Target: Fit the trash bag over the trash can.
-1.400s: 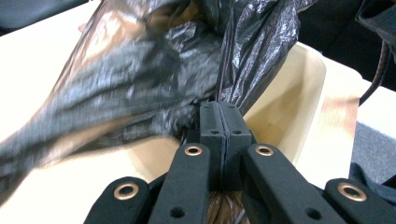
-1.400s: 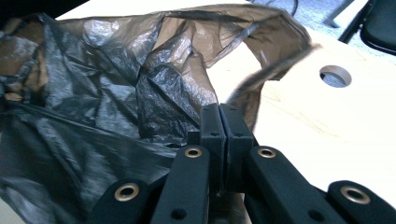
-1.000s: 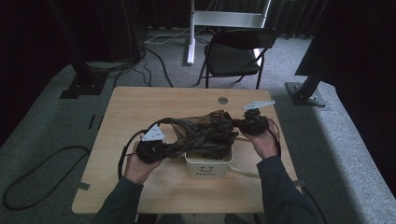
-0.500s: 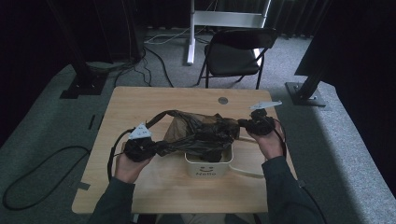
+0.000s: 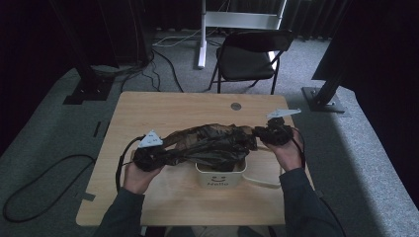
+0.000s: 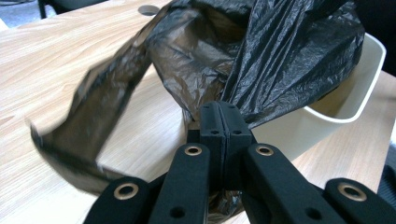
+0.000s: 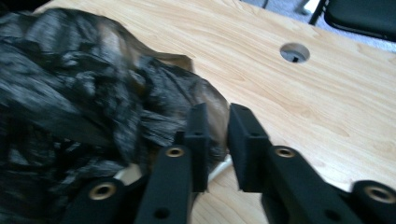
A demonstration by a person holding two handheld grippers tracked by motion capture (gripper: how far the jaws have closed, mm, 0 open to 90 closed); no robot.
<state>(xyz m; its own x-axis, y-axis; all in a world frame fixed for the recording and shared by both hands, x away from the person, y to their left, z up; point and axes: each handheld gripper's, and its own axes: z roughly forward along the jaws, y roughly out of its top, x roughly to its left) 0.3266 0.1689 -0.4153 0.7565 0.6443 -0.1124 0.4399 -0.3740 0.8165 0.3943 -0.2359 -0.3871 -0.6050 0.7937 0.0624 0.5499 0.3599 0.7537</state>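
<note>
A crumpled black plastic bag [image 5: 207, 143] stretches across the top of a small white bin [image 5: 220, 177] marked "Hello" near the table's front. My left gripper [image 5: 148, 157] holds the bag's left end. In the left gripper view the gripper [image 6: 225, 109] is shut on a gathered fold of the bag [image 6: 280, 56], with the bin's rim [image 6: 345, 98] behind. My right gripper [image 5: 259, 134] sits at the bag's right end. Its jaws [image 7: 215, 112] have just been opening; a gap shows between the pads, and the bag [image 7: 70, 93] lies against the left one, unpressed.
A round cable hole [image 5: 235, 106] is in the wooden table [image 5: 163, 111] behind the bag. A white cord [image 5: 262, 181] runs from the bin towards the right forearm. A black folding chair [image 5: 249, 57] stands beyond the table, with cables and stand bases on the carpet.
The bag has been pulled out wider between the two grippers, and both hands sit a little farther apart. The right gripper's jaws have parted and let go of the bag's edge.
</note>
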